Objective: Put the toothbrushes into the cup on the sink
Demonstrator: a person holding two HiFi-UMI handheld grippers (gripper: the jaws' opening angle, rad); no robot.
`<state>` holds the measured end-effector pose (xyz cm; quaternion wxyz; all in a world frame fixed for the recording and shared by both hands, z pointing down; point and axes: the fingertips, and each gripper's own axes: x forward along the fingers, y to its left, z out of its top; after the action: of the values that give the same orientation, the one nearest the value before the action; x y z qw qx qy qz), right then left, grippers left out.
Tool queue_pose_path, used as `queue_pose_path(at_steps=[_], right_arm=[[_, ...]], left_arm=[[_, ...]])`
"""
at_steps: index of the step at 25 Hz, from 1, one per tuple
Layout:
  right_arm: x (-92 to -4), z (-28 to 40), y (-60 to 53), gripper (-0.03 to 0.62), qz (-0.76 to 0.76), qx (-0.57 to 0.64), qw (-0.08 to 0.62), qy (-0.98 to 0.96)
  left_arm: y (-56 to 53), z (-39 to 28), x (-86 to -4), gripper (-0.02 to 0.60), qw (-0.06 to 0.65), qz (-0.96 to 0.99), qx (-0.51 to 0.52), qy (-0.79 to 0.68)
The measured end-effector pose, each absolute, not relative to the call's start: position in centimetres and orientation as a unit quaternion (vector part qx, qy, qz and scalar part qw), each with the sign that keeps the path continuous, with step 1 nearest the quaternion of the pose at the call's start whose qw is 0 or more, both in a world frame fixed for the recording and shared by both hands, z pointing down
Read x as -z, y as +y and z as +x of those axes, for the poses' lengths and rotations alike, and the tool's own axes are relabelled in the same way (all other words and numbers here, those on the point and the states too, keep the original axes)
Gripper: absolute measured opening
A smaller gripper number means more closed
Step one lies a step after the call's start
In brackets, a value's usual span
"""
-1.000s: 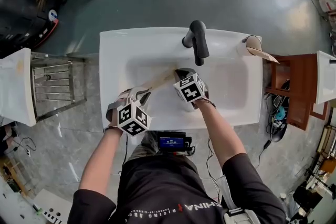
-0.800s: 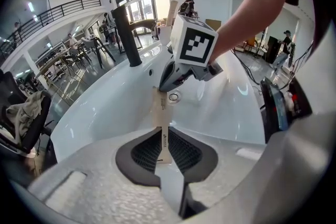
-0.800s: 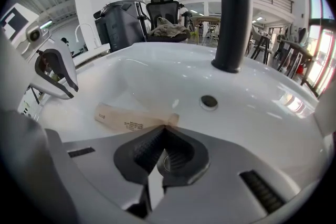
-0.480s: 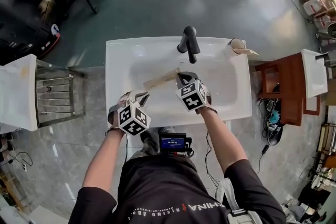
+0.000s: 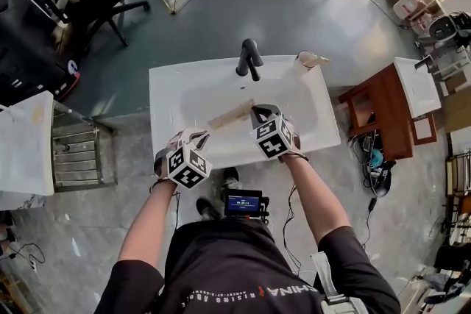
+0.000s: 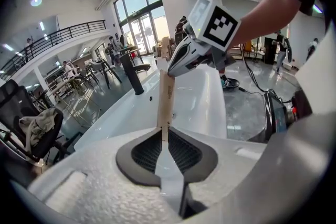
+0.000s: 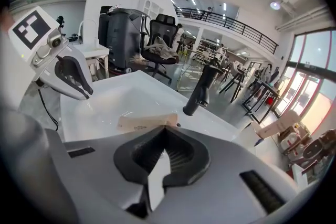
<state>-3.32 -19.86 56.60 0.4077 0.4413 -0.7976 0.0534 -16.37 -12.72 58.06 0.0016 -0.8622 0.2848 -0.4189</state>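
Note:
A long tan toothbrush box [image 5: 231, 115] hangs over the white sink [image 5: 168, 81], level between my two grippers. My left gripper [image 5: 200, 134] is shut on its near-left end; in the left gripper view the box [image 6: 167, 97] runs straight out from the jaws [image 6: 164, 136]. My right gripper [image 5: 256, 111] is shut on the far-right end, and the box [image 7: 144, 122] shows just beyond its jaws [image 7: 165, 135]. The cup [image 5: 308, 60] stands on the sink's back right corner with another tan box leaning in it.
A black tap [image 5: 249, 59] rises at the back middle of the sink. A metal rack [image 5: 73, 158] and a white counter [image 5: 26, 151] stand to the left. A brown wooden cabinet [image 5: 379, 110] is to the right. Black chairs stand behind on the grey floor.
The head view has drawn back, so the sink looks smaller and more floor shows. Both grippers keep their hold on the box over the basin, hardly shifted.

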Motion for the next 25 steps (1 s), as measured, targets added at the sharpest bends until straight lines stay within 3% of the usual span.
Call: queue_pose_path(at_steps=[12, 25], right_arm=[[-53.3, 0.0, -16.1, 0.009, 0.477, -0.024, 0.422, -0.770], [-45.2, 7.9, -21.4, 0.009, 0.459, 0.077, 0.449, -0.763]], left_arm=[[-10.3, -14.3, -56.0, 0.039, 0.032, -0.881, 0.398, 0.255], [-16.7, -3.6, -51.8, 0.038, 0.041, -0.903, 0.361, 0.228]])
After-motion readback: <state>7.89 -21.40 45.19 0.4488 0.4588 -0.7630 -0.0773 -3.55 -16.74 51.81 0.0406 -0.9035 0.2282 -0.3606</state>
